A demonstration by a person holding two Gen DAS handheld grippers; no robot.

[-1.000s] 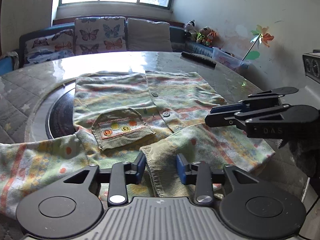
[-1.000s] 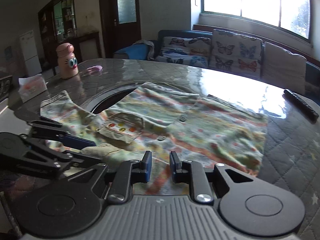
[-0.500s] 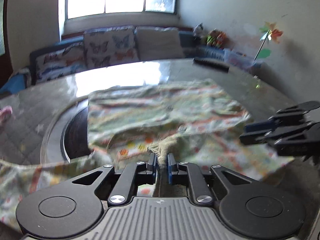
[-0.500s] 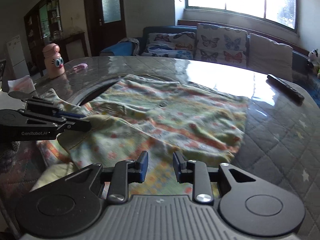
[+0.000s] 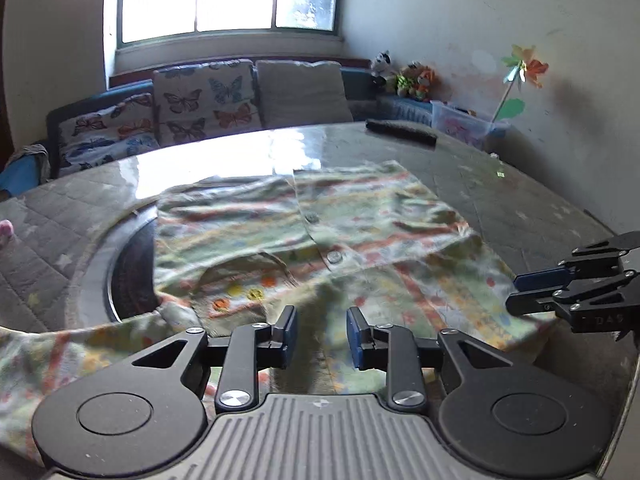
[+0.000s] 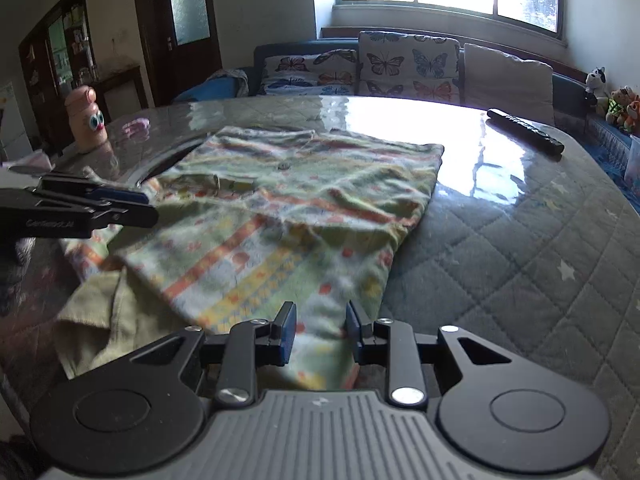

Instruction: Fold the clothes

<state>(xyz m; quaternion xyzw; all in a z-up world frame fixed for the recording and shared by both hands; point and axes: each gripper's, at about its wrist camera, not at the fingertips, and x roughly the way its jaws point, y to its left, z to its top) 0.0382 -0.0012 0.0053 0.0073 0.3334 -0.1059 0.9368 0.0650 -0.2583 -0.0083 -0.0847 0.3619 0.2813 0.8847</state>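
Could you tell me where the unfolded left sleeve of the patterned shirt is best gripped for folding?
Grip the left sleeve near its outer end, coming from the table's near edge with the left gripper. It lies flat and spread sideways, so a low pinch should lift it over the shirt.

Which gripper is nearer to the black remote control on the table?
Right. The right gripper sits at the shirt's edge on the remote control's side; the left gripper is across the shirt, farther away.
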